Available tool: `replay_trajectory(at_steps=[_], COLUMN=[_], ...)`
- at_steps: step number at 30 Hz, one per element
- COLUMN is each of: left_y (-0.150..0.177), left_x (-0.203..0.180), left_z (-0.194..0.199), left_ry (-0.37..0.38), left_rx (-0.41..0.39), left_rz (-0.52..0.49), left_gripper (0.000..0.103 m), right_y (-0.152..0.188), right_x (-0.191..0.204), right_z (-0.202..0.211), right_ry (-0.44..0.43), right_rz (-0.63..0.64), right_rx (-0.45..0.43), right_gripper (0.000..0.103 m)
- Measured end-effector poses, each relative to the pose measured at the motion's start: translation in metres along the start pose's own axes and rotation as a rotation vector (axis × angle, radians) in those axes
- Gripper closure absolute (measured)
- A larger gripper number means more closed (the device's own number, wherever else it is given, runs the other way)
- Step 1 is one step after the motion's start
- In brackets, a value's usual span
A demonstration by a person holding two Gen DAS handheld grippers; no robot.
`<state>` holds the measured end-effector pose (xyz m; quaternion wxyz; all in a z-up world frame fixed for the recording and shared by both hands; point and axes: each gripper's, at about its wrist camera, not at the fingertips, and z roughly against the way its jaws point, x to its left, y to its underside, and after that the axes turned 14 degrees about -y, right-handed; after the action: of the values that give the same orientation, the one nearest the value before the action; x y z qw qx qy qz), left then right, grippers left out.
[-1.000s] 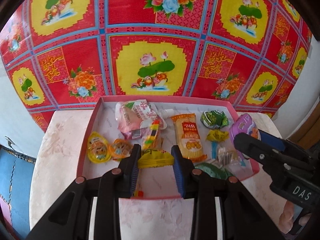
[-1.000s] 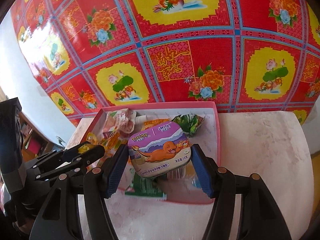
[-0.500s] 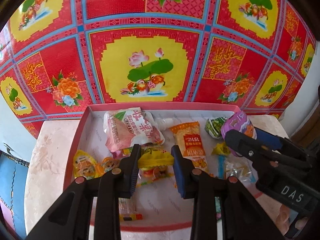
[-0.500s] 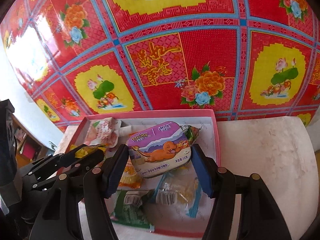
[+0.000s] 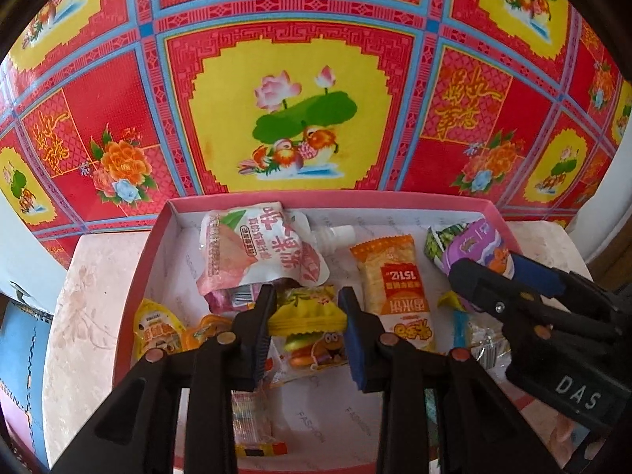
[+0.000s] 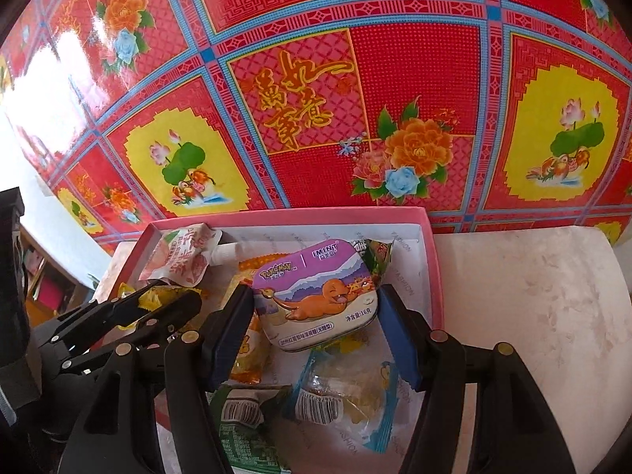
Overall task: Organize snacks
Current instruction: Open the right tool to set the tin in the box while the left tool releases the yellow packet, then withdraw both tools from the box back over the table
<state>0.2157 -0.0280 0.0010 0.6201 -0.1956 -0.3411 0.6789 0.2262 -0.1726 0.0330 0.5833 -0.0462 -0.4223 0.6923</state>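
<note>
A pink-rimmed box (image 5: 134,288) on the table holds several snacks: a white-and-pink drink pouch (image 5: 260,249), an orange cracker packet (image 5: 395,288) and jelly cups (image 5: 154,331). My left gripper (image 5: 307,304) hovers over the box's middle. Its jaws are opening, with a yellow snack packet (image 5: 316,347) still pinched by its crimped top between the pads. My right gripper (image 6: 315,308) is shut on a purple mint tin (image 6: 320,272), held over the box's right part (image 6: 430,260). Under the tin lie a clear candy bag (image 6: 343,395) and a green packet (image 6: 245,422).
The box sits on a pale marbled table (image 6: 533,316) with bare surface to its right. A red, yellow and blue flowered cloth (image 5: 276,118) rises right behind the box. A blue floor mat (image 5: 19,355) shows at far left, below the table's edge.
Both grippers have come down and forward over the box with their loads. The yellow packet now hangs lower between the left jaws, showing its printed face.
</note>
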Motion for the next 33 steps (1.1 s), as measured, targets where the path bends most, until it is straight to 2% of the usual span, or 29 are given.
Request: replay_trajectory(at_steps=[4, 6, 10, 21, 25, 33], left_y=[-0.001, 0.0, 0.005, 0.019, 0.028, 0.041], left_x=[-0.003, -0.002, 0.005, 0.02, 0.035, 0.04], left_z=[0.001, 0.004, 0.019, 0.045, 0.056, 0.072], left_ry=[0.007, 0.011, 0.006, -0.009, -0.022, -0.039], left_rx=[0.009, 0.008, -0.001, -0.019, -0.031, -0.038], left_rz=[0.002, 0.003, -0.005, 0.017, 0.023, 0.024], left_gripper=[0.055, 0.045, 0.04, 0.025, 0.022, 0.019], right_y=[0.001, 0.002, 0.004, 0.011, 0.017, 0.036], right_x=[-0.002, -0.002, 0.001, 0.009, 0.016, 0.031], right_z=[0.003, 0.008, 0.02, 0.049, 0.059, 0.075], right_ry=[-0.019, -0.023, -0.034, -0.028, -0.025, 0.005], right_rz=[-0.017, -0.01, 0.0, -0.005, 0.002, 0.03], right_rx=[-0.001, -0.009, -0.03, -0.061, -0.062, -0.048], right_gripper=[0.036, 0.031, 0.025, 0.022, 0.022, 0.021])
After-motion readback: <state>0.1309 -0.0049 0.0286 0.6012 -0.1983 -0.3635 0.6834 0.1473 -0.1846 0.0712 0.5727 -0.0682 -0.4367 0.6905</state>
